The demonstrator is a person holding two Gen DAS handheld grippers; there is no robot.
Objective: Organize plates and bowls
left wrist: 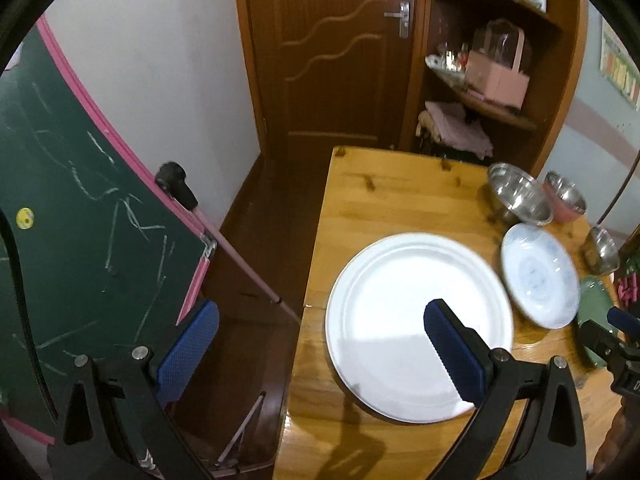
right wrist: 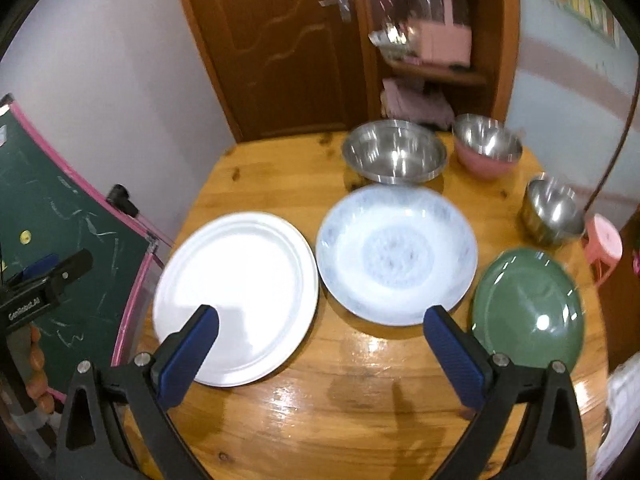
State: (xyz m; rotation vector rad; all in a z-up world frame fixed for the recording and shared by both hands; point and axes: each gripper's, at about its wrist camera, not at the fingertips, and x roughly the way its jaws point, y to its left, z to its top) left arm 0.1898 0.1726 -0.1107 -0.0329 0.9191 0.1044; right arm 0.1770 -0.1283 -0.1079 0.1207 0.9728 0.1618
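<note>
On the round wooden table (right wrist: 340, 408) lie a white plate (right wrist: 236, 296), a blue-patterned deep plate (right wrist: 396, 252) and a green plate (right wrist: 528, 304) in a row. Behind them stand a large steel bowl (right wrist: 394, 156), a steel bowl nested in a pink bowl (right wrist: 486, 144) and a small steel bowl (right wrist: 552, 210). My right gripper (right wrist: 320, 356) is open above the table's front, between the white and green plates. My left gripper (left wrist: 320, 354) is open too. One of its fingers (left wrist: 452, 352) is over the white plate (left wrist: 400, 300); the other hangs past the table's left edge.
A green chalkboard (left wrist: 80, 200) with a pink frame stands close to the table's left side. A pink cup (right wrist: 604, 244) sits at the right edge. Behind the table are a wooden door (left wrist: 332, 60) and shelves (left wrist: 492, 80) with boxes.
</note>
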